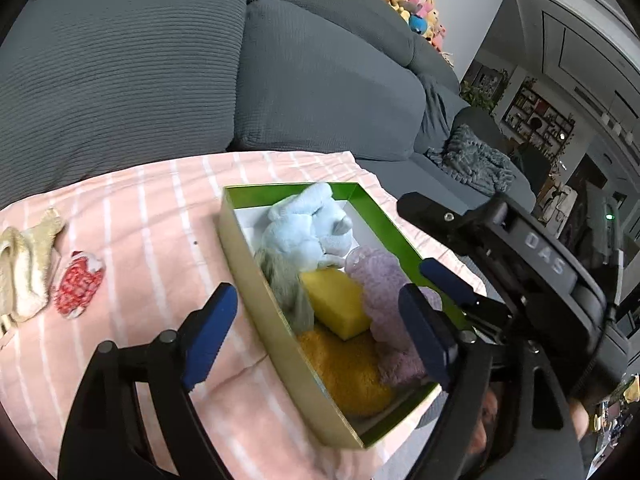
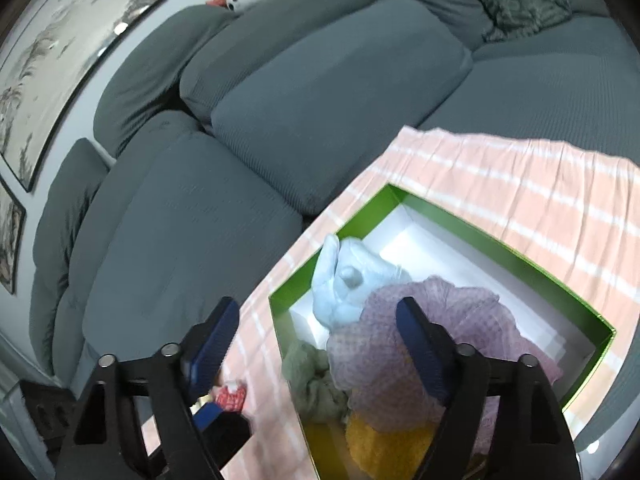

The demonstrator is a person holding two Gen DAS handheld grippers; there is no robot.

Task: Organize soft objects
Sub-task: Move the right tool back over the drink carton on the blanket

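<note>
A green-lined box [image 1: 280, 189] sits on a pink striped blanket [image 1: 152, 216]. Packed inside are a light blue plush [image 1: 308, 228], a yellow sponge [image 1: 336, 304], a lilac cloth [image 1: 380, 284], a grey-green cloth [image 1: 284, 284] and a mustard cloth [image 1: 344, 372]. My left gripper [image 1: 316, 336] is open over the box's near left wall, holding nothing. My right gripper [image 2: 318, 346] is also open, above the lilac cloth [image 2: 400, 344], with no pad pressing on it. A cream sock [image 1: 24, 272] and a red patterned sock [image 1: 78, 288] lie on the blanket to the left.
A grey sectional sofa [image 1: 160, 60] surrounds the blanket. Several plush toys [image 1: 412, 4] line its back. A grey knitted throw [image 1: 472, 160] lies on the far seat. Framed pictures [image 2: 60, 60] hang on the wall, and shelves [image 1: 536, 116] stand further off.
</note>
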